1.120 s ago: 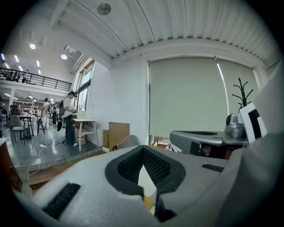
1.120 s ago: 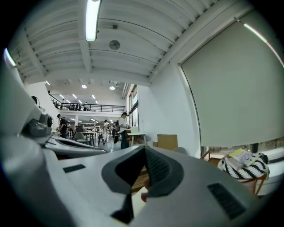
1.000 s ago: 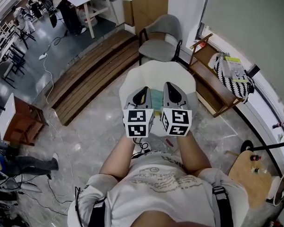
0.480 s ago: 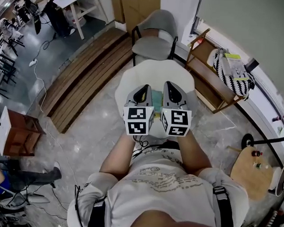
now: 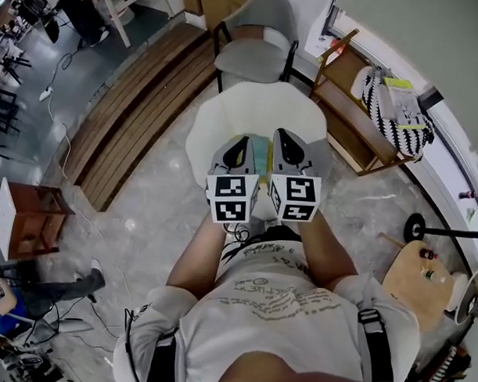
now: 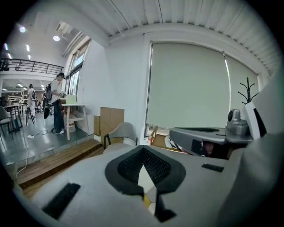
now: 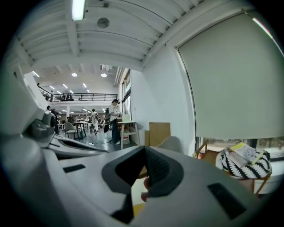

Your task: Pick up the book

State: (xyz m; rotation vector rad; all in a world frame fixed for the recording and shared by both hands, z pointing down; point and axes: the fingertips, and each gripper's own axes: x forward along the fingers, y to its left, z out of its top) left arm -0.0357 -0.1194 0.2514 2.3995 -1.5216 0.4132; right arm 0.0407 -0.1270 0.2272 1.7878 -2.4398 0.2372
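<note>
A teal book [image 5: 261, 154] lies on the round white table [image 5: 218, 119]; only a strip of it shows between the two grippers. My left gripper [image 5: 239, 142] hovers over the book's left side and my right gripper [image 5: 284, 136] over its right side, close together and pointing away from me. Both are shut with nothing in them. In the left gripper view the left gripper [image 6: 143, 153] has its black pads met, with a sliver of table and a yellow edge in the gap. The right gripper [image 7: 144, 150] looks the same in the right gripper view.
A grey chair [image 5: 251, 57] stands behind the table. A wooden rack [image 5: 347, 131] at the right carries a black-and-white striped bag [image 5: 394, 113]. A wooden platform [image 5: 140, 104] runs along the left, and a round wooden stool [image 5: 420, 283] is at the lower right.
Both grippers have gone forward and lower together over the table, still side by side. Their jaws look unchanged.
</note>
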